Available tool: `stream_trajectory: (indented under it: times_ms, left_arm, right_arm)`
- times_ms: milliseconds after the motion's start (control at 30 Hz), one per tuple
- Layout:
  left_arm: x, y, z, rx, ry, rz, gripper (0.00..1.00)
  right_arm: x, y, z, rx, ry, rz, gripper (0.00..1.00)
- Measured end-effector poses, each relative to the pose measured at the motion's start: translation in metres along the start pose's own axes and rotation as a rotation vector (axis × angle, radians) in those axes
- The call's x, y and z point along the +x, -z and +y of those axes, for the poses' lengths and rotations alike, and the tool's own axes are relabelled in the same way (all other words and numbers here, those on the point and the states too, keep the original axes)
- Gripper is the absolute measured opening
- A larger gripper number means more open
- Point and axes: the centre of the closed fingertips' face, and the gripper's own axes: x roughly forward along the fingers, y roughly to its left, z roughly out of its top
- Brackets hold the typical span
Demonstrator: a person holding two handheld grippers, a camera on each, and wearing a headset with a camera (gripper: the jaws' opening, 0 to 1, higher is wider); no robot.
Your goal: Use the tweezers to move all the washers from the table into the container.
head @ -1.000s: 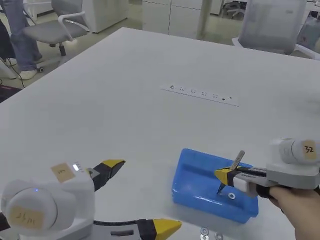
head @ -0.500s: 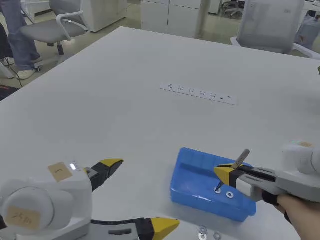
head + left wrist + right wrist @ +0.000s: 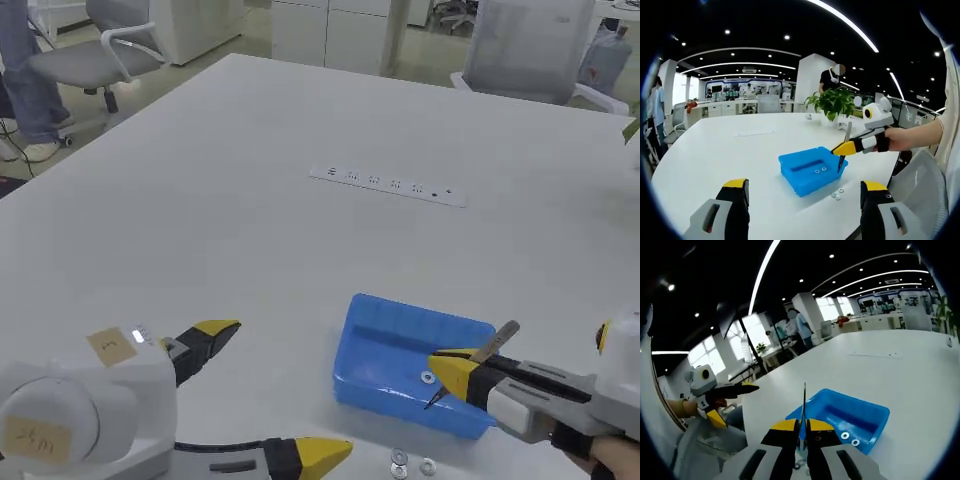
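Head view looks down; both gripper views face the container (image 3: 400, 335).

Open white table (image 3: 200, 200) lies left of and beyond the blue tray (image 3: 372, 392). The right gripper (image 3: 452, 372) and its tweezers (image 3: 500, 337) hang over the tray's near right corner. The left gripper (image 3: 285, 392), jaws spread, crowds the near left. Washers (image 3: 410, 464) lie just beside the tray's near wall.

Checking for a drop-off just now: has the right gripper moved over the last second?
Yes: against the container, the right gripper has drawn back toward the person, the tweezers tip now near its front wall.
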Motion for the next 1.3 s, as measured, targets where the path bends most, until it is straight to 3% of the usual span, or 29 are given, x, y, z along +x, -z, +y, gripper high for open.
stream_trajectory:
  times_ms: [233,533,833,1100,1300]
  left_arm:
    - [0.0,0.0,0.0,-0.002,0.0,0.0,0.94]
    - [0.0,0.001,-0.001,0.0,0.005,0.005,0.94]
    - [0.0,0.002,-0.001,-0.001,0.007,0.007,0.94]
    - [0.001,0.002,-0.002,0.002,0.012,0.012,0.94]
    - [0.001,0.002,-0.003,0.003,0.015,0.012,0.94]
  right_arm:
    - [-0.001,0.029,0.002,-0.048,-0.017,0.071,0.03]
    - [0.005,0.051,0.0,-0.103,-0.027,0.134,0.03]
    - [0.007,0.062,-0.004,-0.149,-0.015,0.175,0.04]
    - [0.008,0.062,-0.001,-0.159,-0.022,0.163,0.04]
    - [0.007,0.063,0.005,-0.274,-0.031,0.163,0.04]
